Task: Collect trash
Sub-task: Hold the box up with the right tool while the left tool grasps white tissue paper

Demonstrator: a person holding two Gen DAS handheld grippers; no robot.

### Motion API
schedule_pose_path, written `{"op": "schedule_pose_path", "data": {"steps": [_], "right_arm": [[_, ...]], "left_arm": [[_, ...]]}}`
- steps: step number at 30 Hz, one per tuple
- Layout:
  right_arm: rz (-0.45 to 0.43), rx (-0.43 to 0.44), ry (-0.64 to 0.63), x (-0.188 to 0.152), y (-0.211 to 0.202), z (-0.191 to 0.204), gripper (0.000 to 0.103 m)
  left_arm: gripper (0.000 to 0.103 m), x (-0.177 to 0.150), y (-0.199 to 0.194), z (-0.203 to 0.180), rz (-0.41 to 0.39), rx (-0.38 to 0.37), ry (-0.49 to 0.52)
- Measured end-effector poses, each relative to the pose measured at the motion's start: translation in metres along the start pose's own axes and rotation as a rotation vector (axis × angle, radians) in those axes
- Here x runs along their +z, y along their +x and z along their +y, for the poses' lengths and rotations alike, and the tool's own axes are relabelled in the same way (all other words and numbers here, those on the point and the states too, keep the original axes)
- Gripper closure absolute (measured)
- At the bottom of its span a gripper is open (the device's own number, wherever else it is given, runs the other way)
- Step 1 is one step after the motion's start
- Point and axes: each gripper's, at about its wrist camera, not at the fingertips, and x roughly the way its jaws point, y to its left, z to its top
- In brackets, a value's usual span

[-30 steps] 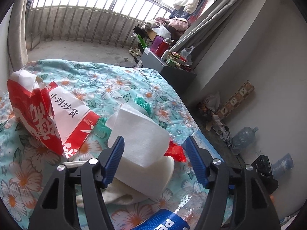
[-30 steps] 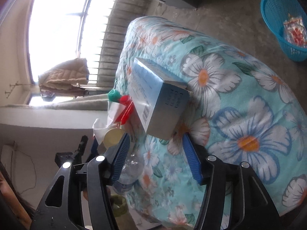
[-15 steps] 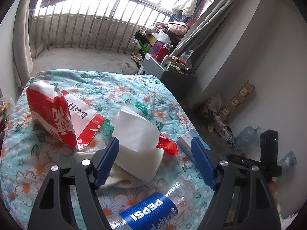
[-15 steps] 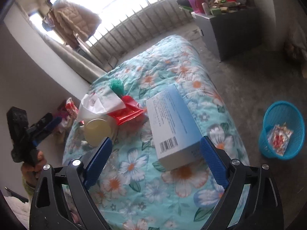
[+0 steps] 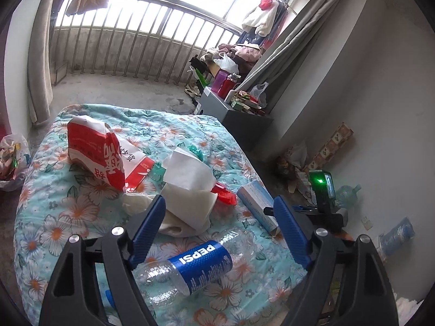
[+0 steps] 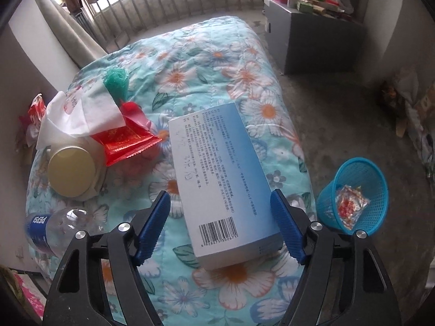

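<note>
Over the last second both cameras drew back and rose from close views of the litter to wider ones, so that the whole cluttered bed [image 5: 81, 209] with its flowered turquoise quilt came into sight.

The left gripper [image 5: 218, 226] hung above the near edge of the bed, its blue fingers [image 5: 148, 228] spread wide and holding nothing. A second earlier those fingers had closely framed the white tissue paper [image 5: 187, 174]; now the tissue lay farther off, draped over a pale tub, and an empty Pepsi bottle [image 5: 195, 266] on its side had come into view between and below the fingers. A red and white paper bag [image 5: 100, 154] stood to the far left, and a red wrapper [image 5: 224, 193] lay just right of the tissue.

The right gripper [image 6: 220, 228] was likewise open and empty, its fingers [image 6: 153, 226] set on either side of the near end of a light blue carton [image 6: 217, 187] without touching it. A blue waste basket [image 6: 353, 201] stood on the floor to the right of the bed, already holding one crumpled wrapper.

Nothing had been lifted yet. The pull-back suggested that each hand was lining up on a piece, probably the carton on the right and the bottle on the left, with the basket the likely destination.
</note>
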Motion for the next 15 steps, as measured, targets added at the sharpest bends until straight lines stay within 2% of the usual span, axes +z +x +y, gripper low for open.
{"op": "schedule_pose_path", "data": {"steps": [5, 10, 15], "right_arm": [[0.007, -0.037, -0.026, 0.005, 0.007, 0.006, 0.023], [0.06, -0.045, 0.01, 0.005, 0.024, 0.001, 0.026], [0.08, 0.011, 0.077, 0.005, 0.022, -0.006, 0.028]], "left_arm": [[0.023, -0.005, -0.021, 0.002, 0.015, 0.002, 0.004], [0.023, -0.01, -0.027, 0.01, 0.039, 0.006, -0.032], [0.023, -0.014, -0.027, 0.016, 0.056, 0.022, -0.057]]}}
